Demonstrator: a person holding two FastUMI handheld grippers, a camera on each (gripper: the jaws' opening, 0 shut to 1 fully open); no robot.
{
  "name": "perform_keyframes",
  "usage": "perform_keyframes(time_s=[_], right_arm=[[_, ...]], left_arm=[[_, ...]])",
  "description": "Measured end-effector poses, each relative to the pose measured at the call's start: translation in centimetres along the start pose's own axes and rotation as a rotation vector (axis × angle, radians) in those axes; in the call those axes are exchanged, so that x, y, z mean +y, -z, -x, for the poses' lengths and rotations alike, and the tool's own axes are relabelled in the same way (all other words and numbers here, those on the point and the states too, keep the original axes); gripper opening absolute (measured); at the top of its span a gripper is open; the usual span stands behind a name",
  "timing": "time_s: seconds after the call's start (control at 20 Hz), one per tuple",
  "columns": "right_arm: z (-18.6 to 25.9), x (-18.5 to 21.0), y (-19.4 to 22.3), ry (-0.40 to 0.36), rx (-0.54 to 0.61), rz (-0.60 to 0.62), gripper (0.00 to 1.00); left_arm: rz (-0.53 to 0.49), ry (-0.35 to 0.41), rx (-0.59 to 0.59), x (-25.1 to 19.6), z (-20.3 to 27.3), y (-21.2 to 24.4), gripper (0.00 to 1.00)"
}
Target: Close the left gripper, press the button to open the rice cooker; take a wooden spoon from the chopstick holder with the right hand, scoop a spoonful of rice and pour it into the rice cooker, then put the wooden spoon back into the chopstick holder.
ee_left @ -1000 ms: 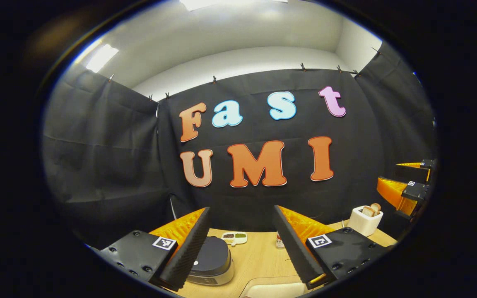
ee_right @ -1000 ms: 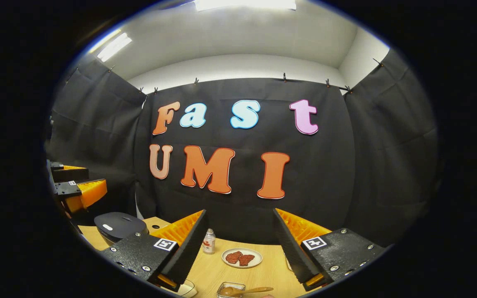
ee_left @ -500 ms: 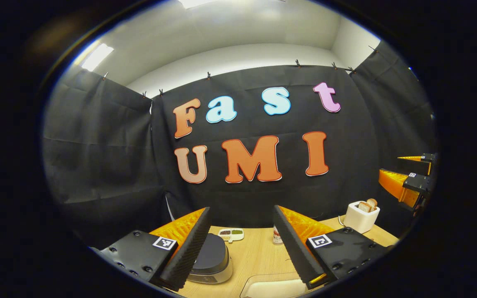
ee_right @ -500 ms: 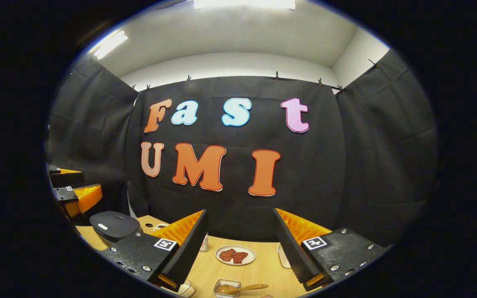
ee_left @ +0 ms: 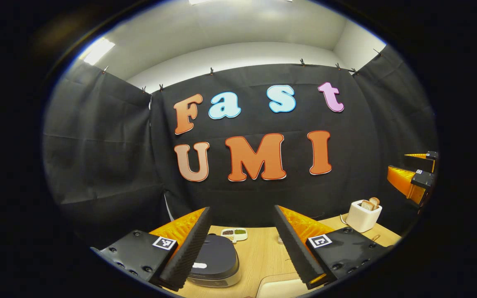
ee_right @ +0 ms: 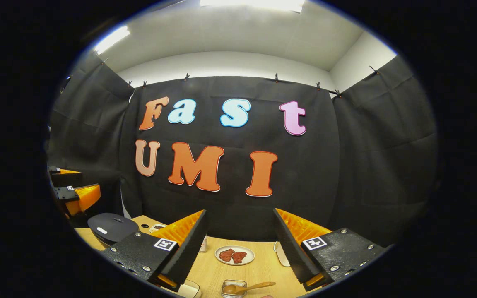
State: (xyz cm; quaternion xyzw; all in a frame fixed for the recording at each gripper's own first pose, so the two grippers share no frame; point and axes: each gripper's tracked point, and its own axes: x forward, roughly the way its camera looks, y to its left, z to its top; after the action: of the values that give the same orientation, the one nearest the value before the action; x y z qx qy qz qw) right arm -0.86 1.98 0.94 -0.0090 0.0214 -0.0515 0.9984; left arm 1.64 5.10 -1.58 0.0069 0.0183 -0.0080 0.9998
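While both grippers hang high above the wooden table (ee_left: 259, 256), nothing of the task looks begun. Left gripper (ee_left: 242, 244): fingers spread wide, nothing between them. Right gripper (ee_right: 241, 244): likewise wide open and empty.

Rice cooker (ee_left: 218, 263) sits low in the left gripper view, lid down, dark top with a pale oblong patch (probably the release button, though too small to be sure). In the right gripper view the same cooker lies at far left, behind that gripper's left finger. Wooden spoon (ee_right: 250, 287) rests with its bowl in a small clear container (ee_right: 233, 287) at the bottom edge of the right gripper view; whether this is the chopstick holder I cannot tell. Rice supply not made out. Bystanders: plate of reddish pieces (ee_right: 234, 255), white toaster (ee_left: 364, 215) with bread, small divided dish (ee_left: 234, 234).

Risks, as I judge them:
- Left fingers must shut before pressing; left open, they would straddle the button and push the lid instead.
- Off-centre press could shove the cooker along the table.
- Spoon handle lies nearly flat, so a shallow pinch may let it swivel and spill.
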Motion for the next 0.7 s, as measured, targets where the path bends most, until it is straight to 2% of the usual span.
perform_keyframes(time_s=[0.1,0.2,0.25,0.4,0.55,0.7], right_arm=[[-0.3,0.3,-0.1,0.013,0.000,0.006,0.96],[-0.5,0.6,-0.1,0.024,0.005,0.007,0.97],[-0.6,0.8,0.0,0.027,0.008,0.005,0.97],[-1.1,1.2,0.5,0.037,0.024,0.008,0.95],[-1.4,1.3,1.0,0.054,0.035,0.014,0.97],[-1.6,1.5,1.5,0.061,0.046,0.015,0.95]], left_arm=[[0.005,0.004,0.000,0.8,-0.2,0.0,1.00],[0.008,0.007,0.009,1.5,-0.5,0.5,0.94],[0.012,0.007,0.014,2.0,-0.8,0.6,0.99],[0.010,-0.023,0.060,4.2,-1.9,1.7,1.00],[0.019,-0.058,0.121,6.3,-2.8,3.3,1.00],[0.000,-0.090,0.156,8.1,-3.6,4.1,0.65]])
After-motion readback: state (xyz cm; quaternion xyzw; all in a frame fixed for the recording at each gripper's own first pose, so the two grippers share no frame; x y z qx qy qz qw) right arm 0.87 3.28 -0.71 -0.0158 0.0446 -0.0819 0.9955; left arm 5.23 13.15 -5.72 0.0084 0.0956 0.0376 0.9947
